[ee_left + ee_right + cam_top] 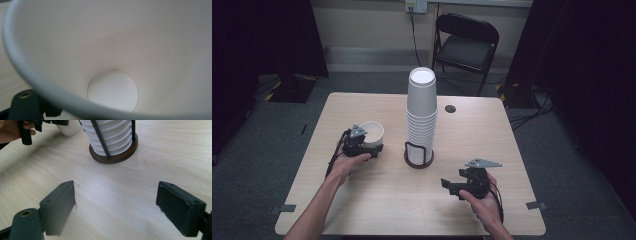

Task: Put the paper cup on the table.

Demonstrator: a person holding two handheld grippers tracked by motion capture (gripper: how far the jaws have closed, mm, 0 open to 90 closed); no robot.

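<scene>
1. A light wooden counter carries a tall stack of white paper cups standing in a wire holder on a round dark base near its middle.
2. The left gripper is held in the person's left hand on the left part of the counter, left of the stack. Its jaws are closed on a single white paper cup, gripping it at the rim.
3. In the left gripper view the camera looks straight into that cup, down to its round bottom. One black jaw shows at the lower left, outside the cup's rim.
4. The right gripper is held in the right hand over the near right part of the counter, apart from the stack.
5. In the right gripper view its jaws stand wide open with nothing between them, only bare counter. The stack's base lies ahead, and the left hand with its gripper is at the upper left.
6. A black folding chair stands beyond the counter.
</scene>
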